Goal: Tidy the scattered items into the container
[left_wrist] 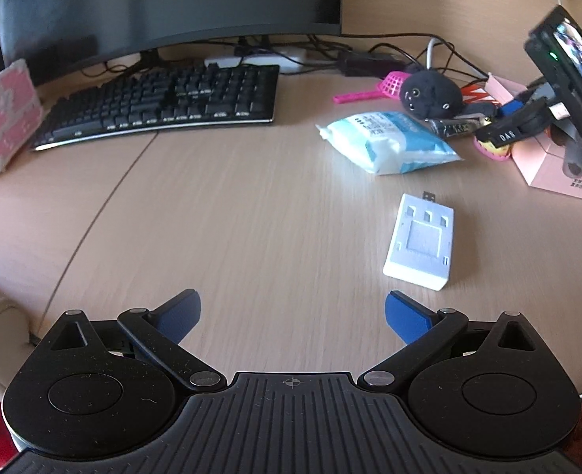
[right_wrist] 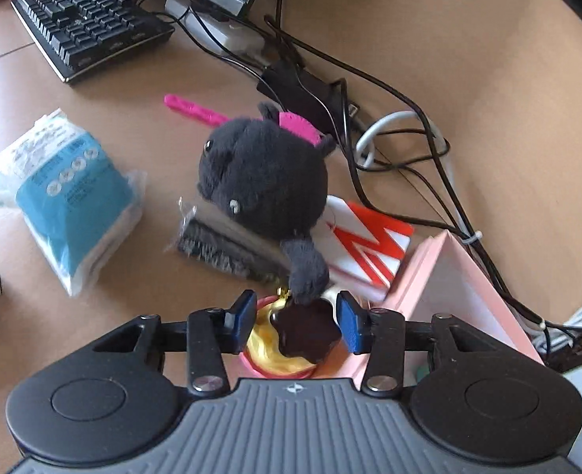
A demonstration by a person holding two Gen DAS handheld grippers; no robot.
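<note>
My left gripper (left_wrist: 292, 316) is open and empty, low over the wooden desk. A white USB charger block (left_wrist: 420, 236) lies just ahead to its right. A blue-white tissue pack (left_wrist: 389, 142) lies further back. My right gripper (right_wrist: 296, 322) is shut on a toy cupcake (right_wrist: 291, 339) with yellow swirl, dark topping and pink base, beside the pink box (right_wrist: 456, 296). The black plush toy (right_wrist: 263, 173) lies just beyond it, its paw touching the cupcake. A black packet (right_wrist: 219, 249), a red-white card (right_wrist: 370, 252) and a pink scoop (right_wrist: 196, 112) lie around the plush.
A black keyboard (left_wrist: 164, 102) and monitor (left_wrist: 164, 4) stand at the back. Tangled cables (right_wrist: 389, 118) run behind the plush. A pink-white box (left_wrist: 2, 114) sits at far left. The right gripper shows in the left wrist view (left_wrist: 551, 91) over the pink box (left_wrist: 559, 170).
</note>
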